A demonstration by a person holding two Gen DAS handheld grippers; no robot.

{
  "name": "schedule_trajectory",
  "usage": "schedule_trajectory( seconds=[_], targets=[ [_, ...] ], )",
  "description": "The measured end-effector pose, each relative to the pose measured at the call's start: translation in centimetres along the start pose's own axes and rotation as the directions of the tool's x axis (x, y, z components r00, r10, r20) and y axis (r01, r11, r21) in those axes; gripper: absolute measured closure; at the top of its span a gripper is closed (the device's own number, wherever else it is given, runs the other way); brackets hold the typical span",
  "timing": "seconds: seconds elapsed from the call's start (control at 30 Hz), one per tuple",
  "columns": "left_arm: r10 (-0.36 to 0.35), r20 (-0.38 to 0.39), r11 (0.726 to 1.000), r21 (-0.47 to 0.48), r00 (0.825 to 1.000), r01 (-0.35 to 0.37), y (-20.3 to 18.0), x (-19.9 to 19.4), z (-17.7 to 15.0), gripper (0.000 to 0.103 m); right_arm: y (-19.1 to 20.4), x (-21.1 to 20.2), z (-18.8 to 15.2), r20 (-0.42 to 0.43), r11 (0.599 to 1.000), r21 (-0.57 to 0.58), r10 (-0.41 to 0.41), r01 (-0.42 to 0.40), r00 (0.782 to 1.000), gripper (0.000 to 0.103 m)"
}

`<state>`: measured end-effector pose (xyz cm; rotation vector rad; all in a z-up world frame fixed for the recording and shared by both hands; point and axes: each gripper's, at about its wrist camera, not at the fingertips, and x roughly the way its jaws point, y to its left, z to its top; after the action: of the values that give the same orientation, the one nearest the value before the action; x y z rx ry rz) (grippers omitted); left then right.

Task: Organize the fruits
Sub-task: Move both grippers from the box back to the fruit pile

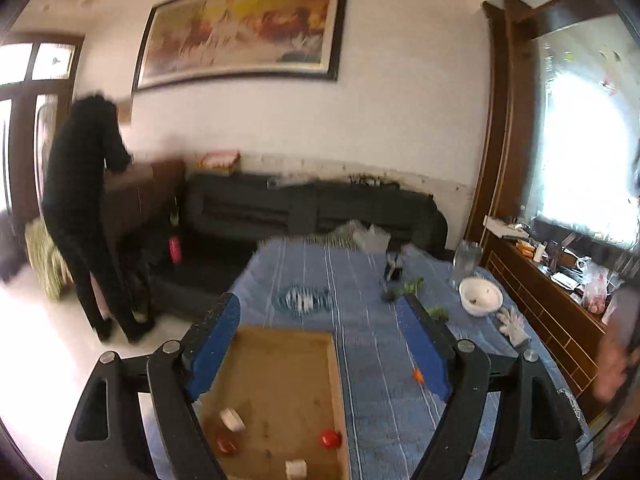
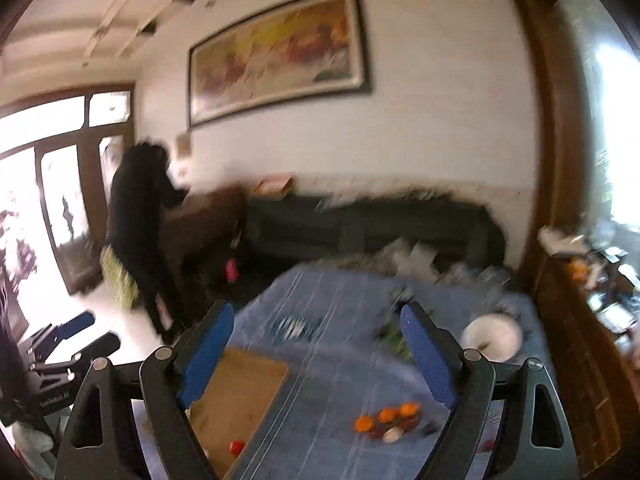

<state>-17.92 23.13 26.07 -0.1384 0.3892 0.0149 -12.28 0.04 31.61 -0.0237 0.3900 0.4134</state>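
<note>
Each finger of the left gripper (image 1: 320, 340) is faced with a textured blue pad on black angular linkage arms. Round silver screws are seen at the pivots. The same build is shown by the right gripper (image 2: 318, 344).

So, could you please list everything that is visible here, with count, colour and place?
Tray: one, brown, near left of the table.
Red fruits: two, in the tray.
White pieces: two, in the tray.
Orange fruits: three, on the cloth right of the tray.
Tablecloth: one, blue striped.
Bowl: one, white, far right of the table.
Glove: one, white, near the bowl.
Sofa: one, dark, behind the table.
Painting: one, on the wall.
Bystander: one, in black, far left.
Left tongs: blue pads, open.
Right tongs: blue pads, open.
</note>
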Motion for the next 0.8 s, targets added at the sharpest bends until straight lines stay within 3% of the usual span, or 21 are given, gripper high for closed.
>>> schedule_trajectory(
  seconds=[0.1, 0.2, 0.33, 0.53, 0.8],
  targets=[
    [-0.004, -0.065, 0.998, -0.069, 0.998, 0.0, 1.7, 2.1, -3.3, 0.023, 2.1, 5.6, -5.0, -0.099, 0.999, 0.005, 0.04, -0.04, 0.994, 0.014],
    [0.019, -0.099, 0.994, -0.105, 0.995, -0.03, 3.2, 3.7, -5.4, 0.023, 2.1, 10.3, -8.4, -0.209, 0.989, 0.119, 0.116, -0.093, 0.971, 0.014],
    [0.025, -0.131, 0.991, -0.13, 0.991, -0.043, 5.0, 5.1, -6.1, 0.023, 1.4, 14.6, -10.5, -0.293, 0.976, 0.206, 0.133, -0.074, 0.947, 0.014],
    [0.07, -0.157, 0.985, -0.143, 0.985, -0.093, 6.7, 6.0, -6.3, 0.023, -1.3, 16.2, -12.1, -0.32, 0.981, 0.186, 0.005, 0.058, 0.947, 0.014],
    [0.058, -0.196, 0.988, -0.132, 0.979, -0.085, 3.7, 7.5, -6.8, 0.023, -4.7, 16.9, -14.4, -0.362, 0.971, 0.229, 0.022, 0.066, 0.932, 0.014]
  ],
)
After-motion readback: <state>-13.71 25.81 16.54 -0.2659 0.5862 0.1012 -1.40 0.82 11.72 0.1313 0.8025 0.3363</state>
